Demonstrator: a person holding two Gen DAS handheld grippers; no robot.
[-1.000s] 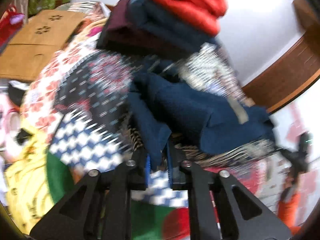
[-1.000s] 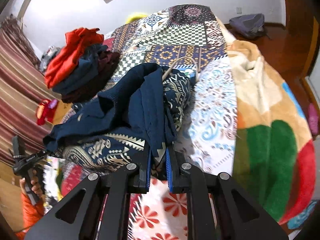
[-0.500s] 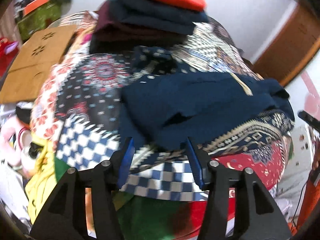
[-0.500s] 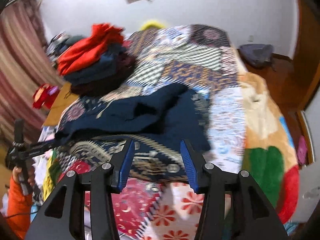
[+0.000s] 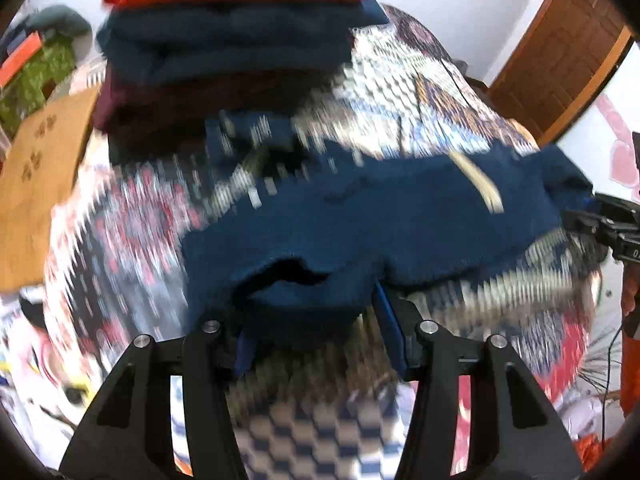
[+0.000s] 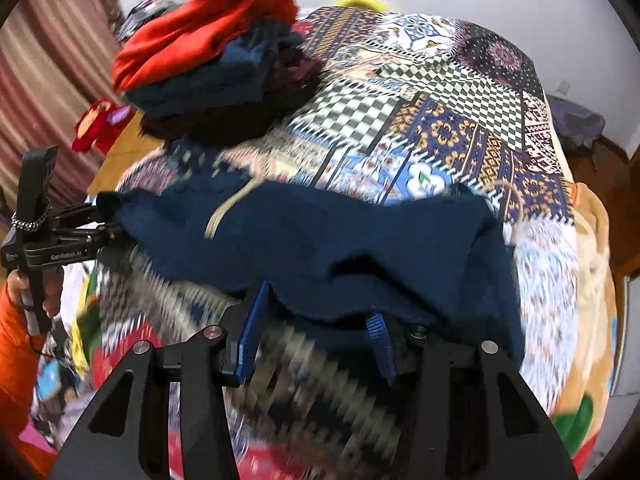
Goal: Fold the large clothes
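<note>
Reaching level over the bed, left gripper and right gripper spread apart, navy garment lying between.

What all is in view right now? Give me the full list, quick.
Navy knitted garment with patterned lining: one, navy, spread across the bed's near edge.
Stack of folded clothes: one, red over navy over maroon, far left of the bed.
Patchwork bedspread: one, multicoloured, covering the bed.
Brown cardboard box: one, brown, beside the bed.
Wooden door: one, brown, far right.
Striped curtain: one, red and cream, left.
Left hand-held gripper: open, at the garment's edge.
Right hand-held gripper: open, at the garment's edge.
</note>
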